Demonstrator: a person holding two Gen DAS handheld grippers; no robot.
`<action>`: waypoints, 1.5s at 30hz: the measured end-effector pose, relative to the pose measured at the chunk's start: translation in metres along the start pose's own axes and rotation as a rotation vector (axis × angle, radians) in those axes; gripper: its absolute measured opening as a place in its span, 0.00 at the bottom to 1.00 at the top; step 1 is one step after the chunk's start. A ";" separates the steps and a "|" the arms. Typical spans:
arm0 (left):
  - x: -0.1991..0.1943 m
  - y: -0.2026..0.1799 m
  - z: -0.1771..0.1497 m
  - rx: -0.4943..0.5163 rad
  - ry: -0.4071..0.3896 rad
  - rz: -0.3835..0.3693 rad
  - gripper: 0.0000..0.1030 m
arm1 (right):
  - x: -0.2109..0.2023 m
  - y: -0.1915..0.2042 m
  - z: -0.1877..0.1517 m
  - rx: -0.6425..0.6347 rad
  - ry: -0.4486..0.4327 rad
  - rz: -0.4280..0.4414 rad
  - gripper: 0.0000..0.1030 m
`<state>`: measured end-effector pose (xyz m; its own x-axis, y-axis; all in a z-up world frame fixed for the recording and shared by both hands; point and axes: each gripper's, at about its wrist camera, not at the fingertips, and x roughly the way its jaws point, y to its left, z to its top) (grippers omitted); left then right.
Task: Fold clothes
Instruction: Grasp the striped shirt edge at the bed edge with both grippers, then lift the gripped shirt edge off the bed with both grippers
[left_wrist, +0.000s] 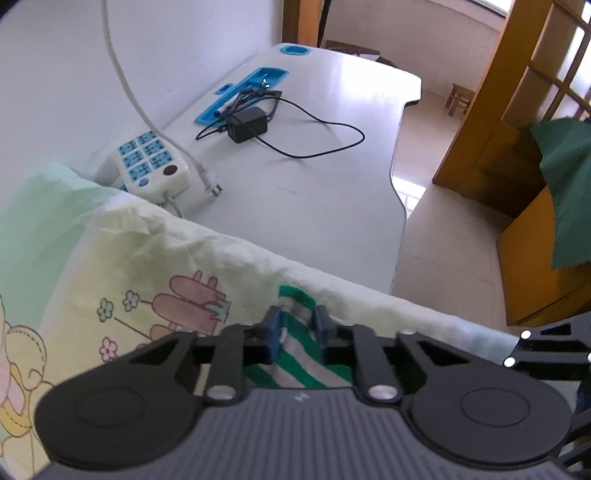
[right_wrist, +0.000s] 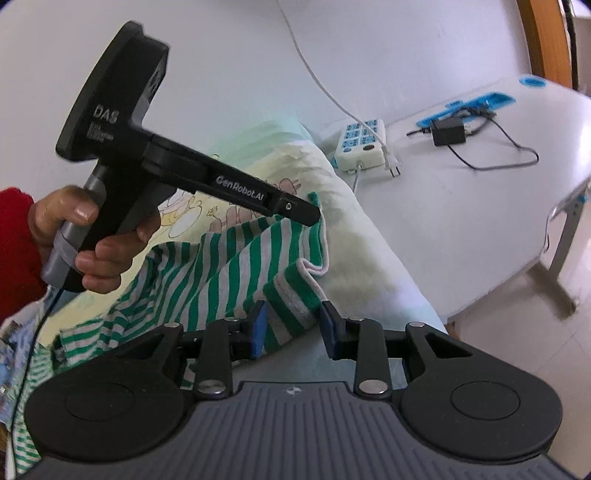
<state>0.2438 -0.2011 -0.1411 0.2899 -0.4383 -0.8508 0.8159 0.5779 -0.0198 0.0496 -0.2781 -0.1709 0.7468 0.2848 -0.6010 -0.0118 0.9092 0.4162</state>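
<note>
Left gripper (left_wrist: 295, 321): hand-held, angled down, fingers pinching striped garment (right_wrist: 229, 266) (green-grey).
Right gripper (right_wrist: 291, 321): fingers apart, straddling the hem.
Writing: "DAS", "GenRobot.AI".

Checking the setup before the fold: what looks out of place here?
A loose plug lies unplugged beside the power strip on the desk, and an adapter's cord sprawls across it. The striped shirt lies bunched on the quilt.

Two tongs (left_wrist: 296, 320) (right_wrist: 291, 325) (one striped garment (right_wrist: 236, 266))
</note>
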 end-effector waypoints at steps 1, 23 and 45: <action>0.000 -0.001 -0.001 0.003 -0.004 -0.003 0.06 | 0.001 0.002 0.000 -0.024 -0.002 -0.014 0.23; -0.042 0.001 -0.016 -0.054 -0.136 0.071 0.04 | 0.006 0.008 0.010 -0.091 0.029 -0.009 0.09; -0.176 0.050 -0.130 -0.230 -0.304 0.180 0.04 | -0.028 0.143 0.001 -0.245 -0.058 0.156 0.04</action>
<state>0.1690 -0.0055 -0.0611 0.5802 -0.4793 -0.6585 0.6155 0.7875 -0.0309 0.0274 -0.1565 -0.0939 0.7601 0.4155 -0.4996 -0.2844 0.9040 0.3191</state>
